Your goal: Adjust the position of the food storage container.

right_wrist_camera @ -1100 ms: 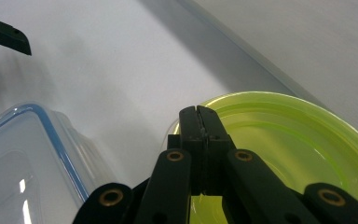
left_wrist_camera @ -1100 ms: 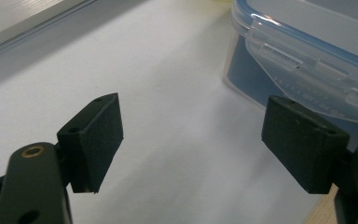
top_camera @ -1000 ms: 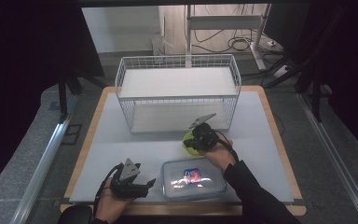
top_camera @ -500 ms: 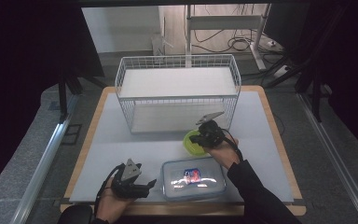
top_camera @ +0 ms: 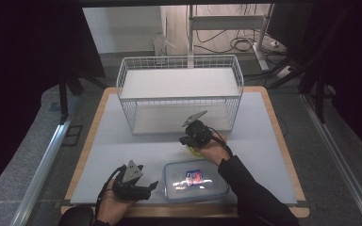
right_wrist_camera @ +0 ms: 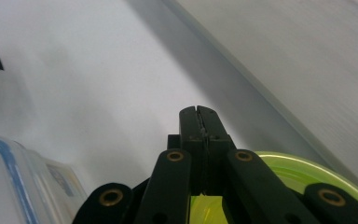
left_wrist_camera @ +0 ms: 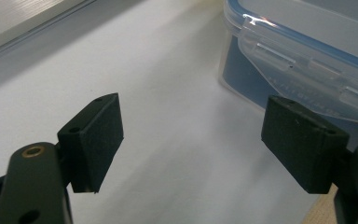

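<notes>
Dark room, cables on the floor behind the table (top_camera: 273, 141); grey mat on a wooden top. White wire basket (top_camera: 179, 96) sits at the far edge, centred, nothing visible inside it.

Clear plastic box (top_camera: 195, 180) with a blue-rimmed snap lid sits at the near edge, a bit right of centre, lid on. Something red and blue shows through the lid; can't tell what it is.

Left gripper (top_camera: 143, 187) rests low at the near edge, just left of the box, pointing toward it. Left gripper view: jaws wide apart, nothing between them, box corner and its lid latch (left_wrist_camera: 303, 60) just beyond the right-hand pad (left_wrist_camera: 298, 140).

Right gripper (top_camera: 185, 140) is between the basket's front and the box, over a yellow-green plate (top_camera: 194, 150) that lies just behind the box's far edge. Right gripper view: jaws pressed together with only a hairline seam, nothing gripped; plate rim (right_wrist_camera: 307, 175) shows below and to the right of them. Probably just above the plate rather than touching, view too blurred to be sure.
</notes>
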Motion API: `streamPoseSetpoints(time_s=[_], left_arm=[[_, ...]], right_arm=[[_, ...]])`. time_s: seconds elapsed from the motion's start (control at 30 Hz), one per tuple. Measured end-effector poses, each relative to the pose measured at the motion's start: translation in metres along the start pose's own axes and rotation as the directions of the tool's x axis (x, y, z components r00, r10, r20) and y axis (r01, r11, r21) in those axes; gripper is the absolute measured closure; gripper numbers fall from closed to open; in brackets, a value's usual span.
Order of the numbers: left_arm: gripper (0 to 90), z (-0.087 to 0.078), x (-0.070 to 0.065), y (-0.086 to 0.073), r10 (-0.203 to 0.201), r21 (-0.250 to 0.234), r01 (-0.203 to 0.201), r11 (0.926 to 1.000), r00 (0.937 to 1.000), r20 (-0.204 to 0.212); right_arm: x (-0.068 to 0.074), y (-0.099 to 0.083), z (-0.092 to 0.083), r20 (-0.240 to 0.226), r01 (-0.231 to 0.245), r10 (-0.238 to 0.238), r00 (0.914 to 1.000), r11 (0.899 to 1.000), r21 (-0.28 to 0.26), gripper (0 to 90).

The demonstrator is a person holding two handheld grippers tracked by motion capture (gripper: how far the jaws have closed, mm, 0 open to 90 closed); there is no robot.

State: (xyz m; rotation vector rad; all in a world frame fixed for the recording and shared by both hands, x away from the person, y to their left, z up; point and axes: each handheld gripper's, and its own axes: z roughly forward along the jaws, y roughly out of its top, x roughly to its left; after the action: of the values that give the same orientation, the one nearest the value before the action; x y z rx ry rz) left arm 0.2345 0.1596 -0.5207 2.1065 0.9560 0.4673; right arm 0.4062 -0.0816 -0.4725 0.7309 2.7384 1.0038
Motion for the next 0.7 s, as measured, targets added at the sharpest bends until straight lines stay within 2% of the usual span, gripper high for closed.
streamPoseSetpoints(time_s=[0.33,0.5,0.7], left_arm=[[20.7,0.000,0.001,0.000,0.000,0.004,0.000,1.0000,1.0000,-0.002],[20.8,0.001,0.000,0.000,-0.007,0.001,0.007,1.0000,1.0000,0.001],[21.0,0.001,0.000,0.000,-0.007,0.003,0.007,1.0000,1.0000,0.001]], right_arm=[[-0.021,-0.022,-0.020,0.054,-0.057,0.058,0.9968,0.998,-0.006,90.0],[-0.033,-0.041,-0.032,0.093,-0.089,0.088,0.9918,0.996,0.003,90.0],[-0.043,-0.061,-0.049,0.108,-0.135,0.137,0.9847,0.991,-0.027,90.0]])
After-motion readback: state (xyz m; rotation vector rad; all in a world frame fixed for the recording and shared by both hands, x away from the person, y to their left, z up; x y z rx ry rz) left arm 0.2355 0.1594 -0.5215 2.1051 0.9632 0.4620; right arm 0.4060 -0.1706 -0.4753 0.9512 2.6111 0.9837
